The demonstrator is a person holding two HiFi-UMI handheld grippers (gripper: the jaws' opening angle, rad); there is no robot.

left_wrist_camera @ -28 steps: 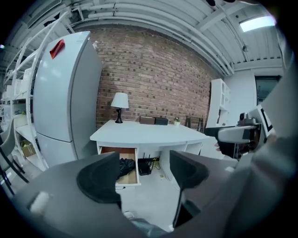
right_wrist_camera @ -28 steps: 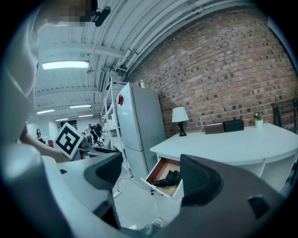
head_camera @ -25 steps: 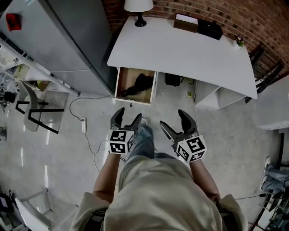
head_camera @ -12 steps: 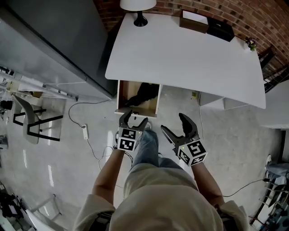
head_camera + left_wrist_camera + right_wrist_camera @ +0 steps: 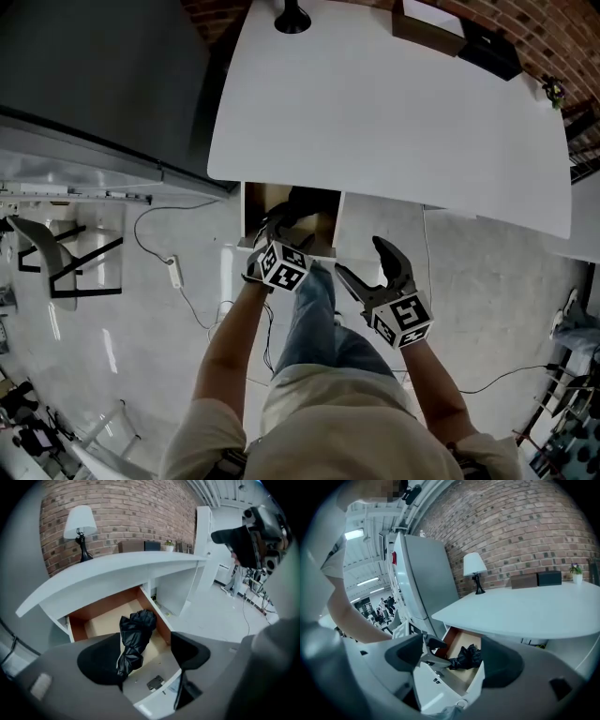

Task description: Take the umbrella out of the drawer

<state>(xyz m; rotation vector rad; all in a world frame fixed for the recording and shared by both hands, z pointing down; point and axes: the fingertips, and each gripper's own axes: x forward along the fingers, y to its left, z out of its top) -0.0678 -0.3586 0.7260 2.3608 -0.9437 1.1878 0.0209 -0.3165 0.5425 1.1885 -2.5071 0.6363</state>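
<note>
1. Grippers: two, the left gripper (image 5: 277, 228) and the right gripper (image 5: 364, 260).
2. Umbrella (image 5: 136, 634): one, just ahead of the left gripper.
3. Drawer (image 5: 157, 620): one, ahead of both grippers.
4. Desk (image 5: 394, 122): one, beyond both grippers.
5. Lamp (image 5: 80, 527): one.
6. Boxes: two, a brown box (image 5: 427, 23) and a black box (image 5: 492, 52).
7. Potted plant (image 5: 577, 571): one.

A desk (image 5: 394, 112) stands against the brick wall (image 5: 562, 28). Along its far edge a lamp (image 5: 292, 16) sits at the left corner, a box (image 5: 427, 23) and a second box (image 5: 492, 54) lie side by side further right, and a small plant (image 5: 553, 90) is at the right end. A tall cabinet (image 5: 94, 75) stands left of the desk.

Under the desk's left end a drawer (image 5: 246, 214) is pulled out towards the person, and an umbrella (image 5: 135, 634) lies in it. The left gripper (image 5: 281, 230) is over the drawer's front edge. The right gripper (image 5: 361, 255) is to its right, over the floor. A chair (image 5: 56, 267) stands well left of the drawer, and a power strip (image 5: 174, 272) lies on the floor between them.
</note>
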